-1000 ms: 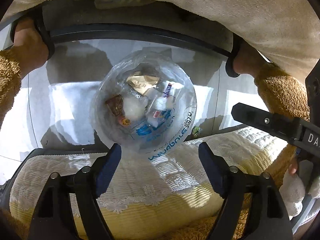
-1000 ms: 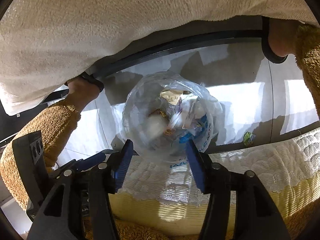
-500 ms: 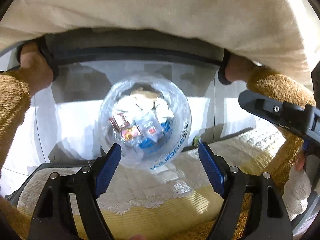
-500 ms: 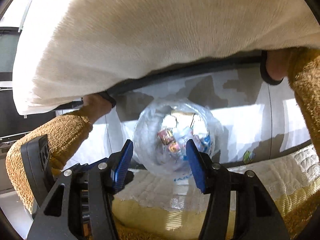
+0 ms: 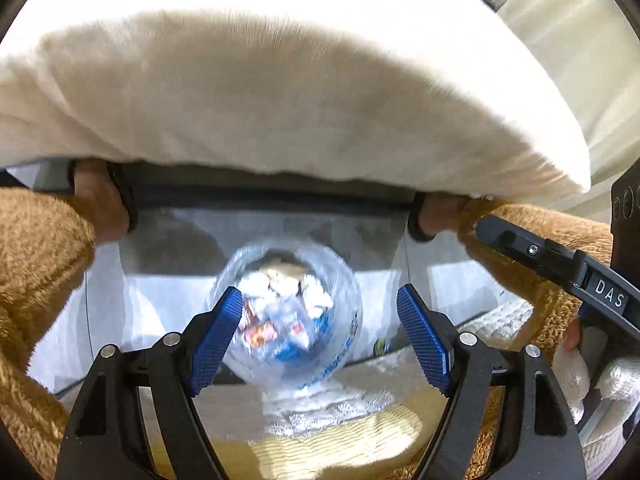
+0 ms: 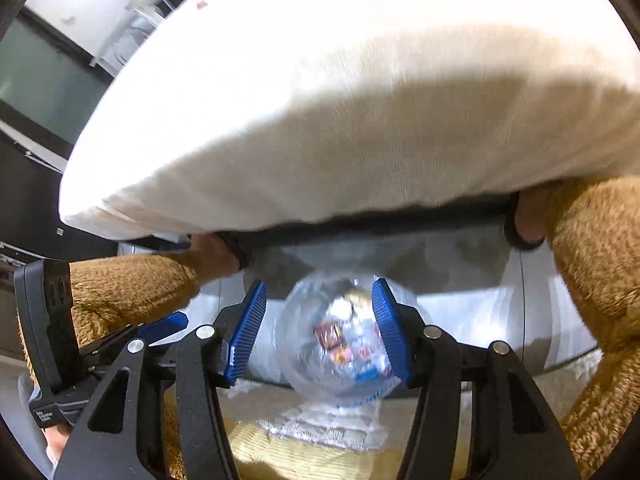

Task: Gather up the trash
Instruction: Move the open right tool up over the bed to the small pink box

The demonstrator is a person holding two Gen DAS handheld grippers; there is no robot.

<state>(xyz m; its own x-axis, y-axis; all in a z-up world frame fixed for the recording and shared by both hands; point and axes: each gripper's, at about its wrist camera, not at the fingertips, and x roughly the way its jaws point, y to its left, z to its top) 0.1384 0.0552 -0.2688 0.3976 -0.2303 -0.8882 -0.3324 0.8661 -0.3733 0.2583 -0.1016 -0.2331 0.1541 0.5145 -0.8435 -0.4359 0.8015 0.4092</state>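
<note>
A clear plastic bag point(image 5: 288, 320) with blue print, holding several wrappers and crumpled papers, sits on the pale floor below me; it also shows in the right wrist view point(image 6: 340, 344). My left gripper point(image 5: 320, 344) is open and empty above it, blue pads wide apart. My right gripper point(image 6: 318, 332) is open and empty, its pads framing the bag from above. The right gripper's black body point(image 5: 560, 264) shows at the right edge of the left wrist view. A small green scrap point(image 5: 380, 346) lies on the floor beside the bag.
A large cream cushion point(image 5: 300, 100) fills the top of both views point(image 6: 360, 100). A yellow cushion with white lace cover point(image 5: 340, 440) lies under the grippers. Brown fleece sleeves point(image 6: 592, 280) and hands on a dark frame point(image 5: 272, 196) flank the floor.
Both grippers have risen and pulled back; the bag looks smaller and lower in each view, and the cream cushion covers more of the top. Both grippers stay open.
</note>
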